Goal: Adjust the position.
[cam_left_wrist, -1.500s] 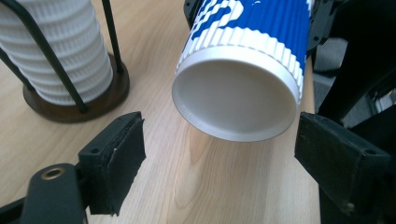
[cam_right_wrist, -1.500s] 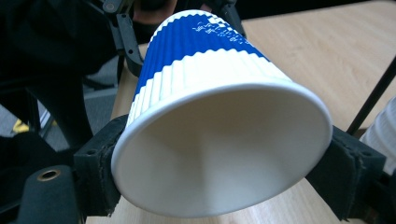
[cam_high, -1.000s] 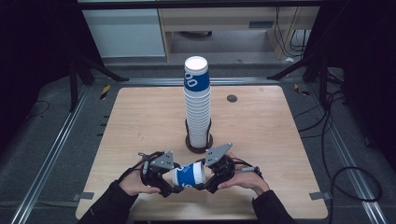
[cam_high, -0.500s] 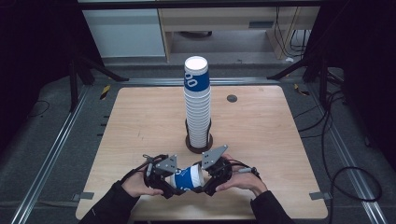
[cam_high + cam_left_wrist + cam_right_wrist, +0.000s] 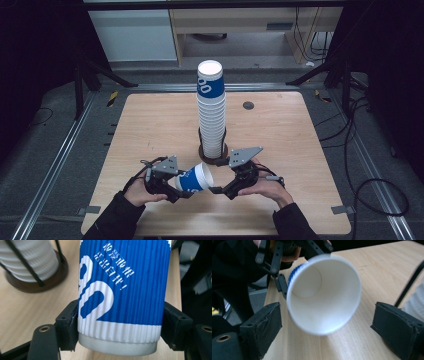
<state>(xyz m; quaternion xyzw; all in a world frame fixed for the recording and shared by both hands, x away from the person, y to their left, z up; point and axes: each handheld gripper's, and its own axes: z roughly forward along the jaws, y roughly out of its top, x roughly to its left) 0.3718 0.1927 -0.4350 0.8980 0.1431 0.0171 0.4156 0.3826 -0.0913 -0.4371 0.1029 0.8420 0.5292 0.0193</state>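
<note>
Our left gripper (image 5: pixel 172 187) clamps the blue paper cup (image 5: pixel 195 178) near its base, held sideways above the table's (image 5: pixel 150 125) near edge. Our right gripper's (image 5: pixel 216 190) jaws, having just been opening, stand wide with nothing between them, facing the cup's mouth. Just behind, the tall cup stack (image 5: pixel 211 112) rises in its wire holder (image 5: pixel 214 152).

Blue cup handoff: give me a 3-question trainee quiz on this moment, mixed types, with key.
1. True or false: the left gripper has its fingers pressed on the blue cup.
2. The right gripper is: A) clamped on the cup's rim, B) open, pads clear of the cup, C) holding the cup stack.
3. Fill in: the stack stands in a wire ____ on a dark round base.

Key: 1 true. 2 B; its jaws have just been opening, with the cup's mouth between them, untouched. 3 holder.
</note>
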